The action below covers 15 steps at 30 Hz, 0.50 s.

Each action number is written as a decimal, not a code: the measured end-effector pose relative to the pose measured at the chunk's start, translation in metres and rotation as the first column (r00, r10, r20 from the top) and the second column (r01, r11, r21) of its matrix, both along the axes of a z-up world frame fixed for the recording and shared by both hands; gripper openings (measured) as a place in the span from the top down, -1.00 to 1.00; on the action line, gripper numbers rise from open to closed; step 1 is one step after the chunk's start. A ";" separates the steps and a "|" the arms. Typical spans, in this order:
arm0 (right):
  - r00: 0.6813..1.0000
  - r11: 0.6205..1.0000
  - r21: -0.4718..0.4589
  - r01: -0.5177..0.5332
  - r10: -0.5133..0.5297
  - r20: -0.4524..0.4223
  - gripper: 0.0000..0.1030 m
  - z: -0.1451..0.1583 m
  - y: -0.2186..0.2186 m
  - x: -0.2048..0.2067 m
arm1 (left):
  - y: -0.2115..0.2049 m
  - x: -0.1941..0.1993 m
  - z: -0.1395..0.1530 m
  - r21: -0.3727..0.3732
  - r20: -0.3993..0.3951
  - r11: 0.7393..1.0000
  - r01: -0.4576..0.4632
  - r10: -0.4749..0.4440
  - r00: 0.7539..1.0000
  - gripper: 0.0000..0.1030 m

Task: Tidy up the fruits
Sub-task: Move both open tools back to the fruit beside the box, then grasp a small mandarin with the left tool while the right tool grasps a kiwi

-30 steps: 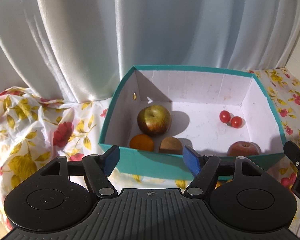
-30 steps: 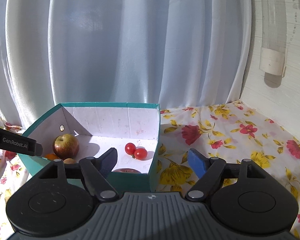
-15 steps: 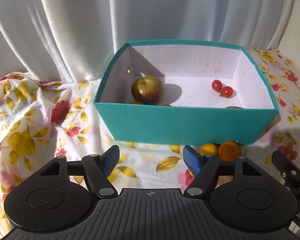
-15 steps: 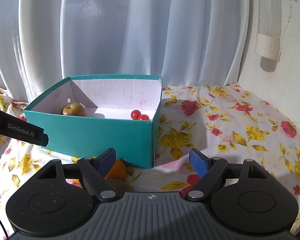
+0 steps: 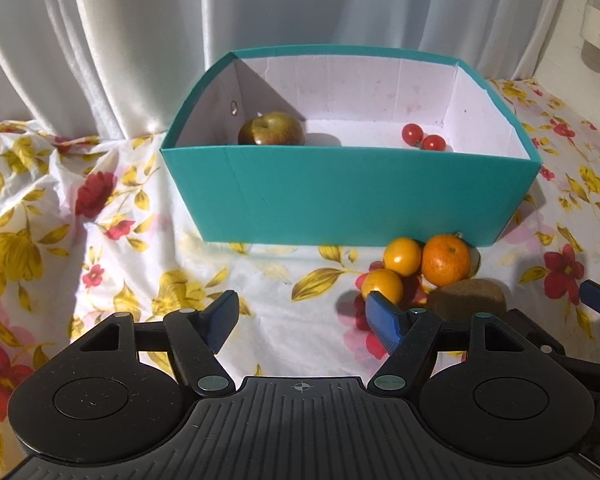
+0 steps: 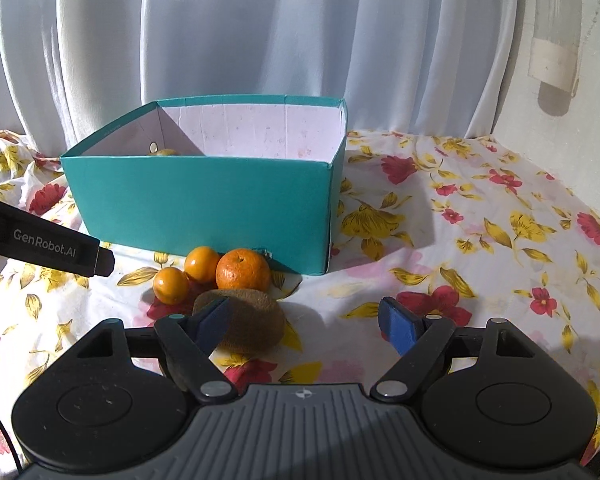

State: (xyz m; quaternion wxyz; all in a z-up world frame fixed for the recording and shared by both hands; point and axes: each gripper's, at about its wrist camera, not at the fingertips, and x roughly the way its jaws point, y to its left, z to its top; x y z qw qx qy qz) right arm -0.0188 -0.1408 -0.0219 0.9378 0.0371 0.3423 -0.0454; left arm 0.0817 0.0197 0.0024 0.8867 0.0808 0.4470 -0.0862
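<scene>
A teal box (image 5: 352, 196) (image 6: 204, 204) with a white inside holds an apple (image 5: 271, 134) and two cherry tomatoes (image 5: 422, 138). On the cloth in front of the box lie three oranges (image 5: 446, 259) (image 6: 243, 269) and a brown kiwi (image 5: 466, 296) (image 6: 252, 322). My left gripper (image 5: 302, 318) is open over bare cloth, left of the oranges. My right gripper (image 6: 306, 320) is open too, its left finger just in front of the kiwi, which lies at the left of the gap; no pad presses on it.
A floral tablecloth (image 6: 480, 216) covers the table, rumpled at the left. White curtains (image 5: 140, 40) hang behind the box. A wall with a white pipe (image 6: 556, 40) stands at the right. The left tool's black body (image 6: 40, 240) reaches into the right wrist view.
Both grippers have drawn back from above the box and sunk toward the cloth. The oranges and the kiwi in front of the box have come into view. Both stay open.
</scene>
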 end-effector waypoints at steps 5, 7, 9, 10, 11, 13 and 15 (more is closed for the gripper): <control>0.999 0.999 0.009 -0.041 0.042 -0.024 -0.57 -0.009 0.009 0.004 | 0.002 0.001 -0.008 -0.004 -0.010 1.000 0.002 -0.002 1.000 -0.47; 0.998 0.998 0.018 -0.060 0.061 -0.032 -0.57 -0.012 0.012 0.006 | 0.002 0.002 -0.011 -0.006 -0.010 1.000 -0.001 0.001 1.000 -0.47; 0.996 0.997 0.014 -0.072 0.072 -0.045 -0.57 -0.017 0.016 0.011 | 0.003 0.004 -0.015 0.000 -0.018 1.000 -0.003 0.003 1.000 -0.47; 0.996 0.997 0.013 -0.077 0.078 -0.051 -0.57 -0.019 0.018 0.013 | 0.002 0.005 -0.016 -0.002 -0.019 1.000 -0.003 0.003 1.000 -0.47; 0.995 0.997 0.014 -0.082 0.082 -0.058 -0.58 -0.020 0.019 0.015 | 0.002 0.005 -0.018 -0.008 -0.017 1.000 0.000 0.000 1.000 -0.47; 0.994 0.996 0.016 -0.089 0.090 -0.064 -0.58 -0.022 0.021 0.017 | 0.000 0.008 -0.020 -0.020 -0.014 1.000 0.013 -0.013 1.000 -0.47; 0.993 0.996 0.016 -0.093 0.093 -0.069 -0.58 -0.023 0.022 0.019 | -0.003 0.011 -0.024 -0.033 -0.017 0.999 0.030 -0.031 0.999 -0.47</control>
